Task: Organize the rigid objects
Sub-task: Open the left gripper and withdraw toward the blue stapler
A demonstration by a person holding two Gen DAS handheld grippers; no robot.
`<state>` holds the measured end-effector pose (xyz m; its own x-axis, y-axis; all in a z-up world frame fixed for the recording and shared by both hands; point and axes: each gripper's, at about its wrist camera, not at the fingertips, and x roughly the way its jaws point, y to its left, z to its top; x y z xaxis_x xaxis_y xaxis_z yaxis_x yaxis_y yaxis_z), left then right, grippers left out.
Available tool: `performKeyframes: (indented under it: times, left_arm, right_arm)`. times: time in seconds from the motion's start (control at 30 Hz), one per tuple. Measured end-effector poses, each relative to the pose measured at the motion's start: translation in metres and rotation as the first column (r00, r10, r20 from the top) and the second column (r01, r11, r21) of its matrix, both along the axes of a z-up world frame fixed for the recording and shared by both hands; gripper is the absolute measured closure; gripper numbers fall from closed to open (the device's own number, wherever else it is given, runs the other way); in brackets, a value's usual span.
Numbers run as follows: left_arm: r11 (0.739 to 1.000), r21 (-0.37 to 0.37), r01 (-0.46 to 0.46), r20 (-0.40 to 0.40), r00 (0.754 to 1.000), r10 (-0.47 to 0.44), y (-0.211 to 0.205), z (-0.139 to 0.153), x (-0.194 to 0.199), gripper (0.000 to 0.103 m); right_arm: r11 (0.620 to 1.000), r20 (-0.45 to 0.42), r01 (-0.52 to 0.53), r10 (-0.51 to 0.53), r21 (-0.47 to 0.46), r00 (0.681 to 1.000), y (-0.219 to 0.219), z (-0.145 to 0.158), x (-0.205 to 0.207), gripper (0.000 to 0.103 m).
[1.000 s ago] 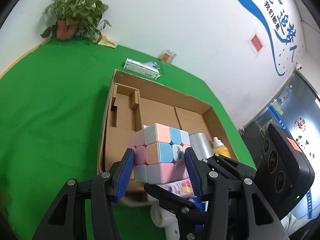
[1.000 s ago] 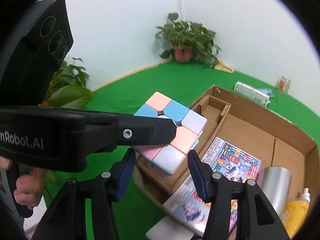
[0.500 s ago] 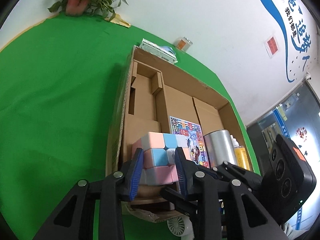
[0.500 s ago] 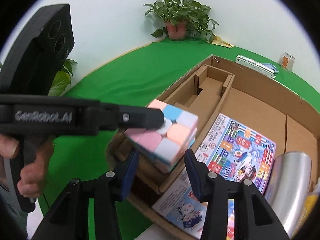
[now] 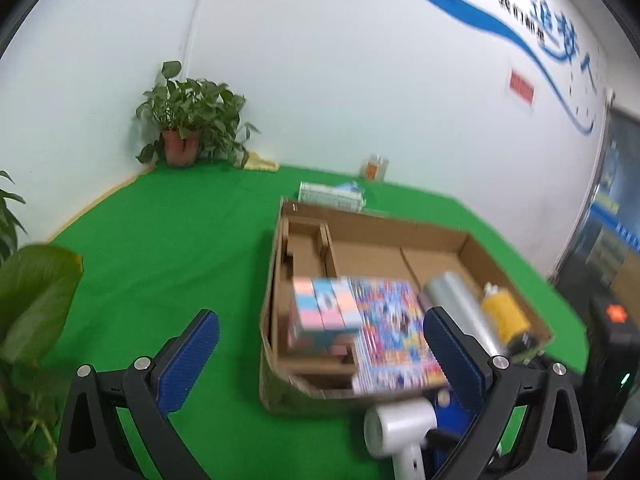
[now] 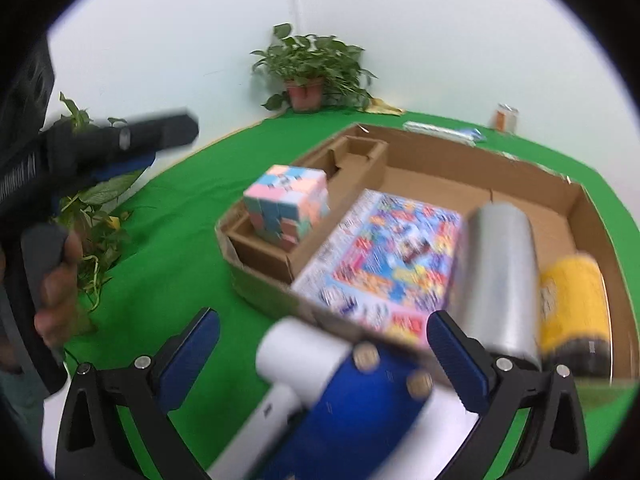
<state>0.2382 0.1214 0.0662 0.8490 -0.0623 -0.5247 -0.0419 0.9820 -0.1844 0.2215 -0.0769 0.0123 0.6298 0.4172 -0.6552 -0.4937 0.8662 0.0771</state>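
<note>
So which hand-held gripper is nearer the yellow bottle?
Right. The right hand-held gripper is by the yellow bottle, at its end of the box; the left hand-held gripper is past the cube, at the other end. Both jaws have just been opening and grip nothing.

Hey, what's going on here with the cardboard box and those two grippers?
A person is packing things into a cardboard box on a green table. The pastel puzzle cube sits in the box's end compartment, beside a colourful flat box, a silver cylinder and a yellow bottle. Both jaws have just been opening: the left gripper and right gripper stand wide and hold nothing.
</note>
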Motion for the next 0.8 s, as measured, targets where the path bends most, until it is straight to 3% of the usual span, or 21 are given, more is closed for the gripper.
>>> performKeyframes:
  times: [0.17,0.23,0.3,0.37,0.6,0.67,0.8]
  left_arm:
    - [0.998,-0.064,0.020,-0.052,0.998,-0.024,-0.025,-0.017,-0.008,0.001]
    - [0.997,-0.073,0.027,-0.071,0.997,-0.032,-0.034,-0.025,-0.012,0.002]
    - [0.995,-0.086,0.042,-0.108,0.993,-0.052,-0.045,-0.035,-0.012,0.009]
    - [0.990,-0.122,0.071,-0.158,0.983,-0.090,-0.055,-0.049,-0.013,0.027]
    - [0.978,-0.176,0.113,-0.299,0.940,-0.162,-0.084,-0.101,-0.007,0.024]
    - [0.973,-0.200,0.111,-0.347,0.921,-0.177,-0.090,-0.117,-0.003,0.024]
    - [0.971,-0.210,0.112,-0.380,0.906,-0.187,-0.098,-0.134,-0.001,0.026]
  right_arm:
    - [0.999,0.002,0.043,-0.043,0.021,0.999,-0.033,-0.003,-0.013,0.001]
    - [0.997,0.003,0.027,-0.027,0.072,1.000,-0.050,-0.003,-0.025,0.008]
    - [0.994,0.002,0.028,-0.029,0.102,1.000,-0.064,-0.005,-0.034,0.012]
    - [0.990,-0.017,0.021,-0.019,0.140,1.000,-0.072,-0.008,-0.040,0.010]
    - [0.993,-0.148,0.024,-0.006,0.117,0.989,-0.081,-0.046,-0.061,0.010]
    - [0.994,-0.152,0.027,-0.010,0.110,0.988,-0.082,-0.050,-0.066,0.010]
    - [0.995,-0.143,0.051,-0.038,0.086,0.989,-0.084,-0.050,-0.063,0.011]
